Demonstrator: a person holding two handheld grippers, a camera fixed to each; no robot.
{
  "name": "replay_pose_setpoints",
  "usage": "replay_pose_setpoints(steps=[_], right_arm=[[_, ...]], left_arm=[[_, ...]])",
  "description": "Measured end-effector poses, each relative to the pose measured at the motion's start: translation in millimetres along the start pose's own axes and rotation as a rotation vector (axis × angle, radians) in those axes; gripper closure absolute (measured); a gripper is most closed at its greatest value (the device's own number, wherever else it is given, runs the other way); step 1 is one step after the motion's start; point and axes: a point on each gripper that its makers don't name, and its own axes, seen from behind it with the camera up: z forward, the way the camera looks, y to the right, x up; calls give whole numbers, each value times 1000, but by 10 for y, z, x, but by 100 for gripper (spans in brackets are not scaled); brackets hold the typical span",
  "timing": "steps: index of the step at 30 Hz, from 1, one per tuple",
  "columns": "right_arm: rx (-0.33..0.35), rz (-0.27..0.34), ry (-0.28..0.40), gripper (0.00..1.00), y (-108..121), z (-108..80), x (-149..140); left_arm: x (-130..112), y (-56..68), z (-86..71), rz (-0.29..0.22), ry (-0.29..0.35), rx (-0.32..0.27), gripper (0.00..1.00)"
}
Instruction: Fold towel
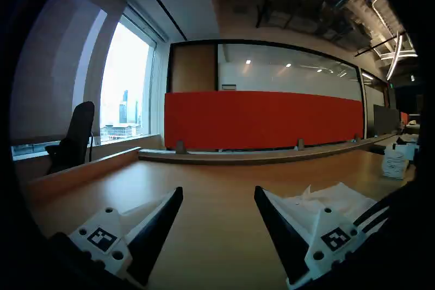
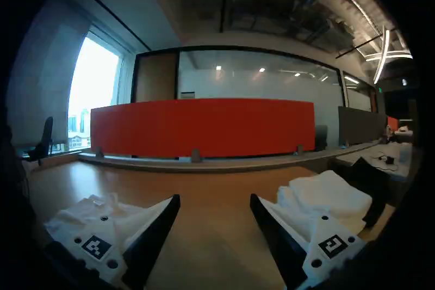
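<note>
Both left gripper (image 1: 217, 211) and right gripper (image 2: 213, 216) hung over the table (image 2: 212, 195), fingers open and empty; folding seemingly not begun; next, probably pinching corners of the crumpled towel (image 2: 73, 215).

Ahead of the left tongs (image 1: 217, 192), spread apart, the surface (image 1: 228, 173) lies bare all the way to the red divider (image 1: 261, 118), which closes off the far edge. A low wooden ledge (image 1: 81, 171) walls the left side, with a chair (image 1: 73, 140) beyond it. A crumpled towel (image 1: 340, 197) sits just off to the right, a white stack (image 1: 394, 164) farther off. In front of the right tongs (image 2: 215, 197), also spread, a bare lane runs between the crumpled towel (image 2: 89, 211) on the left and folded towels (image 2: 326, 192) on the right, with a dark object (image 2: 372, 178) just behind them.
</note>
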Motion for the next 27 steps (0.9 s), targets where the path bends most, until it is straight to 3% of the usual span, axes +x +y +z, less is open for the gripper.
replay_pose_setpoints(steps=[16, 27], right_arm=[[12, -48, -49, 0, -153, -76, 957], [57, -80, -76, 0, -387, -132, 1421]], left_arm=[[1178, 60, -28, 30, -20, -21, 2], [1617, 118, -1, 56, -68, -75, 2]])
